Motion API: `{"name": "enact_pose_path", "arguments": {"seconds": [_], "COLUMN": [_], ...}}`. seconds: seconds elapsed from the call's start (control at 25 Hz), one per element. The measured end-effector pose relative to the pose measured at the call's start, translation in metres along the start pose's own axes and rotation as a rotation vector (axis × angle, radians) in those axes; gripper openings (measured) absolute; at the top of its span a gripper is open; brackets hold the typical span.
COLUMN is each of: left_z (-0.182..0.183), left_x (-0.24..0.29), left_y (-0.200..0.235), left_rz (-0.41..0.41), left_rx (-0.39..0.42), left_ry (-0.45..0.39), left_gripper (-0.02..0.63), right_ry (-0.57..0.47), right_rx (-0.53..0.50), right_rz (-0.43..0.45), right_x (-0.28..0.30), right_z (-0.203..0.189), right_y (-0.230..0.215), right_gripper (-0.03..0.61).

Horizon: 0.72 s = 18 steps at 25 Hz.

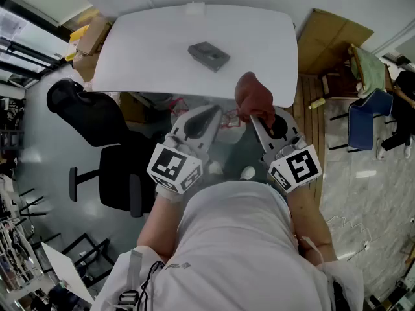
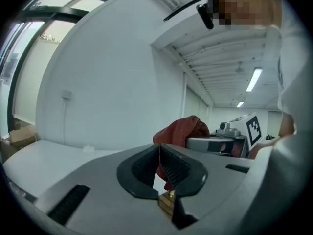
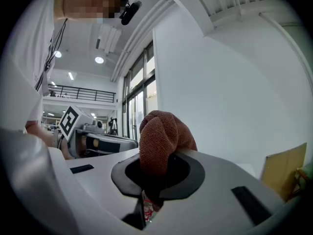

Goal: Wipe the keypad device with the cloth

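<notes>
Right gripper view: right tongs point(image 3: 153, 175) pinch cloth point(image 3: 164, 131) (left tongs point(image 2: 160, 164) closed, empty).

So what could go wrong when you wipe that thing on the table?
The keypad device lies free on the table, and the left tongs are shut and empty, away from it, so wiping might shove it along. The cloth sits bunched in the right tongs; it could slip out when pressed.

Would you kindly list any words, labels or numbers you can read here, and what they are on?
No text here can be read.
Keypad device: key markings too small to read.
Marker cubes: black-and-white square patterns only, no letters.
Shirt print: too small and blurred to read.
</notes>
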<state>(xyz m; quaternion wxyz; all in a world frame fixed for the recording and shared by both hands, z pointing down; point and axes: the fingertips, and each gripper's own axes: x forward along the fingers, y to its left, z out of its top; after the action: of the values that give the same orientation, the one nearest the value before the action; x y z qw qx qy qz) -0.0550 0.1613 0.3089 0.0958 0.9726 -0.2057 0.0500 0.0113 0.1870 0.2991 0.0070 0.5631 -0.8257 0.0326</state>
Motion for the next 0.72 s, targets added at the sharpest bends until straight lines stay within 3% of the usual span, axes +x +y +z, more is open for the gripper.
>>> {"name": "enact_pose_path", "arguments": {"seconds": [0.2, 0.44, 0.72], "left_z": [-0.004, -0.012, -0.025], "left_x": [-0.004, -0.014, -0.022], "left_y": [0.019, 0.043, 0.079], "left_rz": [-0.006, -0.033, -0.056], "left_rx": [-0.006, -0.02, -0.016], "left_ry": [0.014, 0.016, 0.047], "left_gripper": [0.012, 0.012, 0.012], "right_ry": [0.016, 0.034, 0.04], "right_rx": [-0.009, 0.072, 0.074], "right_rz": [-0.008, -0.072, -0.127], "right_x": [0.015, 0.033, 0.056], "right_z": [0.0, -0.01, -0.011], "right_y": [0.005, 0.0, -0.01], "right_gripper": [0.04, 0.041, 0.041]}}
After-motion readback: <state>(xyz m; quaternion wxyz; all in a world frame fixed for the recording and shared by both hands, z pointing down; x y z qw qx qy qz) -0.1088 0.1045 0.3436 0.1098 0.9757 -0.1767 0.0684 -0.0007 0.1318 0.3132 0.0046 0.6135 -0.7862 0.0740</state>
